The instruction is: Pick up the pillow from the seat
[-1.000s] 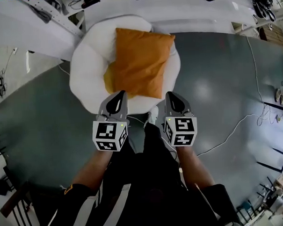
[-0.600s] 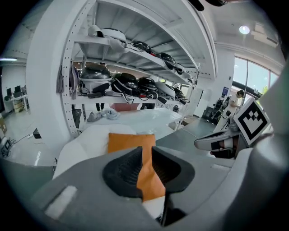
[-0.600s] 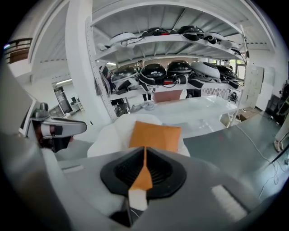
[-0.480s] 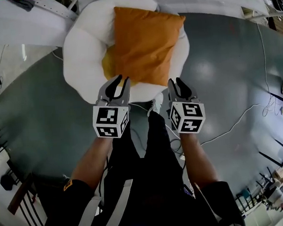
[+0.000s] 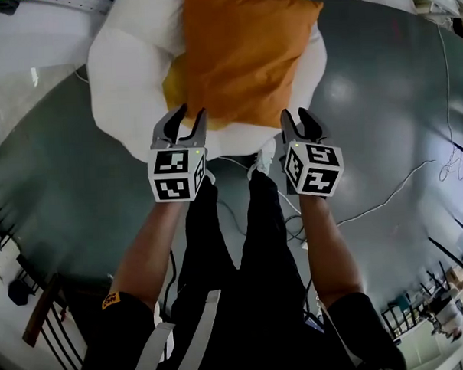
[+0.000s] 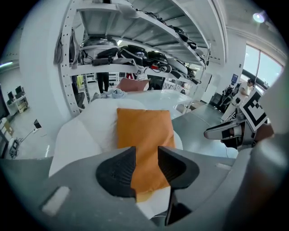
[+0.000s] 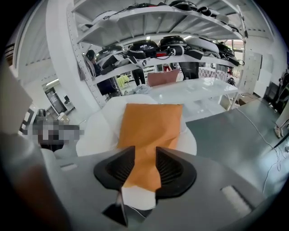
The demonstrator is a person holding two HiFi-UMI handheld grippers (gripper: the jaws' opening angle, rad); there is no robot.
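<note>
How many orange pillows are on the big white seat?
1. The orange pillow lies on the white seat, towards its right in the head view. A yellower patch shows at its left edge; whether that is a second cushion underneath, I cannot tell.

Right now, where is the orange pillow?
Head view, top centre: the orange pillow lies on the white seat, just ahead of the left gripper and the right gripper.

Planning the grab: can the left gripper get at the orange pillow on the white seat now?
Likely yes: the left gripper hangs just short of the pillow; its jaws have just been opening, empty, and nothing lies between.
</note>
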